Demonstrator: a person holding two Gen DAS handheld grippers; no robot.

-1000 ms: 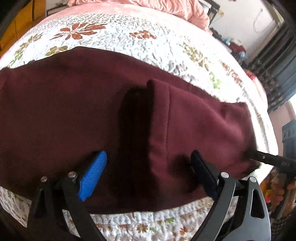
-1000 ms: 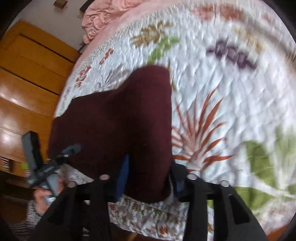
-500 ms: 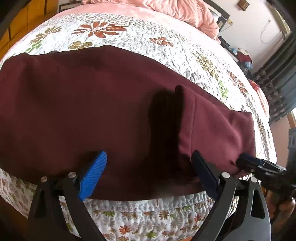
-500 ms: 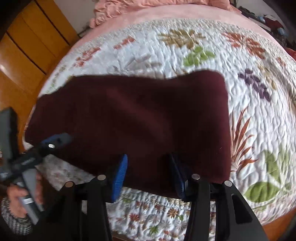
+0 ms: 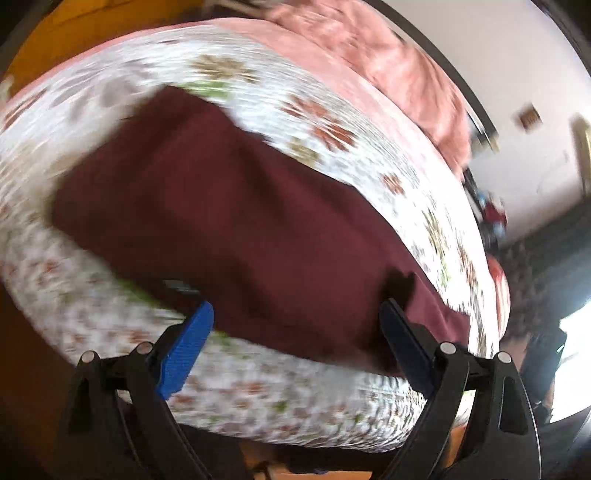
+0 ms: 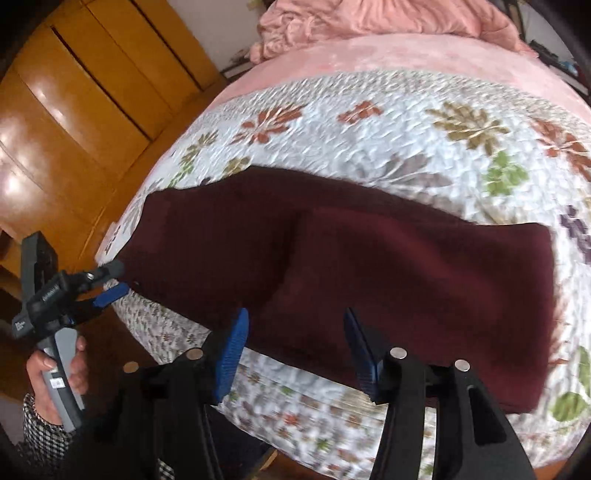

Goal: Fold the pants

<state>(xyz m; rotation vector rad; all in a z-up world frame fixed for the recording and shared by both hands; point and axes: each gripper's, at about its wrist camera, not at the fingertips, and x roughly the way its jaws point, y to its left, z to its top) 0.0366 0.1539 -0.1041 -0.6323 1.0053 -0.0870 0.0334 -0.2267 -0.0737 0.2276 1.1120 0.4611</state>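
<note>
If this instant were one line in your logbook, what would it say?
stage: mid-fold | pants: maroon, flat on quilt, one fold lying over | left gripper: open, empty | right gripper: open, empty

Maroon pants (image 6: 369, 258) lie on a white floral-patterned quilt (image 6: 388, 122); the blanket (image 6: 369, 22) is pink.

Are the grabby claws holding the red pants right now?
No. Both the left gripper and right gripper are open over the pants, gripping nothing.
</note>
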